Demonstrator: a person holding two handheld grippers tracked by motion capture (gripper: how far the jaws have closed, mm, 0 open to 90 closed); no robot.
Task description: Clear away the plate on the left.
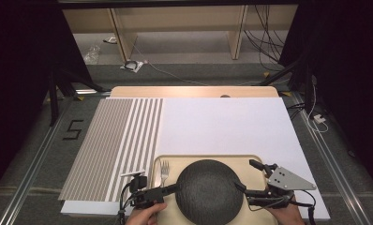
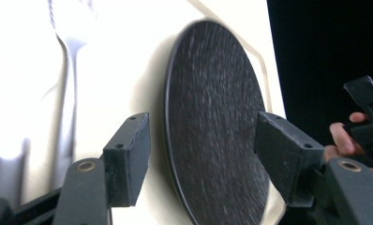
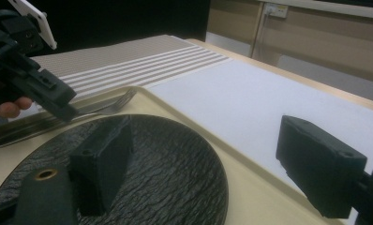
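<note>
A round black plate [image 1: 208, 192] [image 2: 212, 117] [image 3: 166, 168] lies on a beige tray [image 1: 250, 159] [image 2: 119, 70] [image 3: 250, 187] at the table's near edge. A silver fork [image 1: 164, 171] [image 2: 70, 56] [image 3: 114, 105] rests on the tray left of the plate. My left gripper [image 1: 171, 190] [image 2: 208, 159] is at the plate's left rim, open. The rim runs between its jaws and the pads stand clear of it. My right gripper [image 1: 249, 176] [image 3: 212, 168] is open at the plate's right rim, with one jaw over the plate and the other outside it.
A white mat [image 1: 222, 126] covers most of the table, and a striped brown-and-white placemat [image 1: 114, 145] lies on its left part. The wooden table edge [image 1: 194, 91] shows at the back. Beyond it are floor cables and a shelf frame.
</note>
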